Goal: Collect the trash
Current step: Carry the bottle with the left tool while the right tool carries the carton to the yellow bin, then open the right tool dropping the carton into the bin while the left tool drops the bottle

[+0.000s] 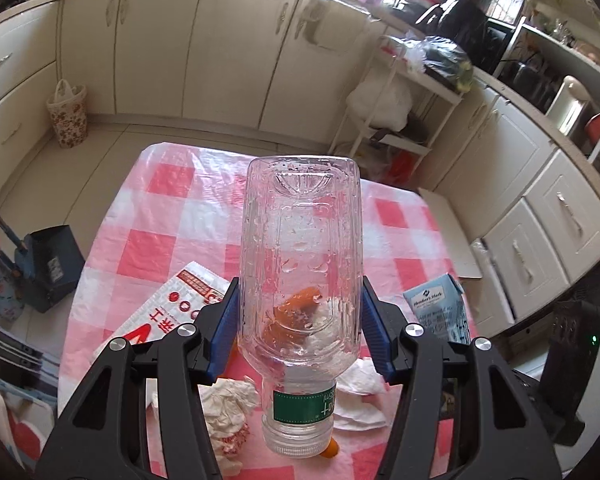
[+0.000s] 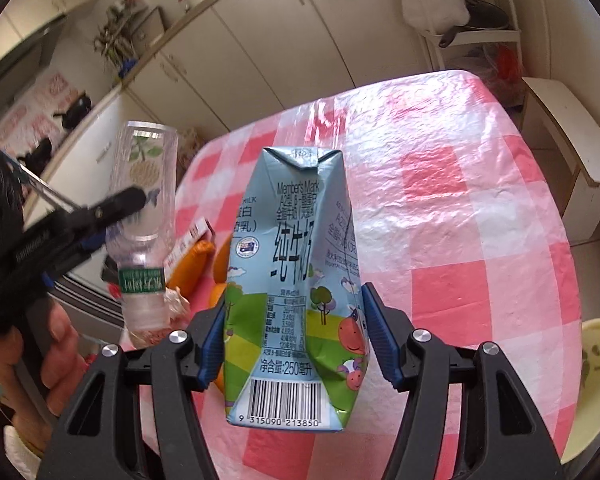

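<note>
Clear wet bottle pinched in left gripper, milk carton in right gripper (bottle may slip).

Cream cabinets line a tiled floor around a pink-checked table.

Crumpled tissues and wrapper on table, left of carton.

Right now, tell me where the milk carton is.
The milk carton fills the centre of the right wrist view, gripped by the right gripper above the checked tablecloth, right of the plastic bottle.
</note>
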Demonstrator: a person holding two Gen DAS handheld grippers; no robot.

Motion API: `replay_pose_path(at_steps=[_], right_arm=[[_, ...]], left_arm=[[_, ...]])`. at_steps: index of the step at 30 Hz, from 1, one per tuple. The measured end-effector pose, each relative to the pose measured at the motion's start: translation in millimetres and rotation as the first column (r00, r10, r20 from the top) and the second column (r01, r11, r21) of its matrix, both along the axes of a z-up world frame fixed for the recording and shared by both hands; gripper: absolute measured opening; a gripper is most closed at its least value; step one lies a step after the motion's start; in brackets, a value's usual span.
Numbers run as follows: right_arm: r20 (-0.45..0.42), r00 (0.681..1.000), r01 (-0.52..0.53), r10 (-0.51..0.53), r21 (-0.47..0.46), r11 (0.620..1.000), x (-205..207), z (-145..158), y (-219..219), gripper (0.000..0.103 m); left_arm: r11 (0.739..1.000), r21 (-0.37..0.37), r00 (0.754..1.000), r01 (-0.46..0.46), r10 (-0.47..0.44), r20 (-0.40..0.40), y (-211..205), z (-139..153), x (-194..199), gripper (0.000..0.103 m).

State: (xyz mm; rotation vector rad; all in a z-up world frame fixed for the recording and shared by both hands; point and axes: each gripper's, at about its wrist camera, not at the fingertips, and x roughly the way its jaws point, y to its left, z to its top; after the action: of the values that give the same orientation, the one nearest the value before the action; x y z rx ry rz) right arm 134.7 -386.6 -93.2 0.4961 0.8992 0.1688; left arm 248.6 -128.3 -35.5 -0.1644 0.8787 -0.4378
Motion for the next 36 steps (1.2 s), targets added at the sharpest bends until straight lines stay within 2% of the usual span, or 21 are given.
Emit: replay_pose_path(at_steps=[4, 6, 9, 13, 16, 21, 28, 32, 36], right_arm=[[0.064, 0.995, 0.077, -0.081, 0.059, 0.995, -23.9, 14.6, -27.6, 0.06], [0.086, 0.987, 0.13, -0.138, 0.099, 0.987, -42.3, 18.9, -50.4, 0.06], [0.097, 0.974, 0.197, -0.207, 0.1, 0.975, -75.6, 18.2, -82.1, 0.06], [0.052, 0.951, 0.302, -0.304, 0.053, 0.952, -131.5, -1.1, -128.0, 0.06], [-0.017, 0.926, 0.378, -0.378, 0.023, 0.925, -171.7, -29.9, -164.1, 0.06], [-0.13, 0.879, 0.467, -0.46, 0.031, 0.884, -208.6, -82.8, -212.2, 0.06], [-0.213, 0.84, 0.519, -0.5, 0.043, 0.854, -208.2, -140.5, -241.4, 0.061], [-0.213, 0.811, 0.561, -0.545, 0.016, 0.828, -216.4, -151.9, -254.9, 0.061], [-0.147, 0.793, 0.599, -0.591, 0.006, 0.801, -241.3, -139.2, -252.3, 0.063]], left_arm=[[0.995, -0.088, 0.999, 0.042, -0.044, -0.024, -2.0, 3.5, -13.2, 0.053], [0.992, -0.106, 0.998, 0.063, -0.066, -0.025, -8.4, 5.8, -20.9, 0.053], [0.985, -0.138, 0.993, 0.105, -0.111, -0.032, -22.1, 6.8, -35.8, 0.053], [0.971, -0.152, 0.98, 0.187, -0.196, -0.047, -56.4, 7.3, -59.7, 0.053], [0.953, -0.157, 0.962, 0.258, -0.268, -0.047, -94.1, 10.2, -77.6, 0.053], [0.909, -0.133, 0.914, 0.395, -0.403, -0.044, -187.6, 10.6, -109.0, 0.054], [0.835, -0.077, 0.832, 0.544, -0.549, -0.078, -312.1, -17.0, -139.3, 0.054], [0.81, -0.048, 0.8, 0.585, -0.586, -0.129, -364.1, -45.8, -140.0, 0.054], [0.788, 0.0, 0.772, 0.615, -0.602, -0.205, -410.0, -81.4, -140.8, 0.054]])
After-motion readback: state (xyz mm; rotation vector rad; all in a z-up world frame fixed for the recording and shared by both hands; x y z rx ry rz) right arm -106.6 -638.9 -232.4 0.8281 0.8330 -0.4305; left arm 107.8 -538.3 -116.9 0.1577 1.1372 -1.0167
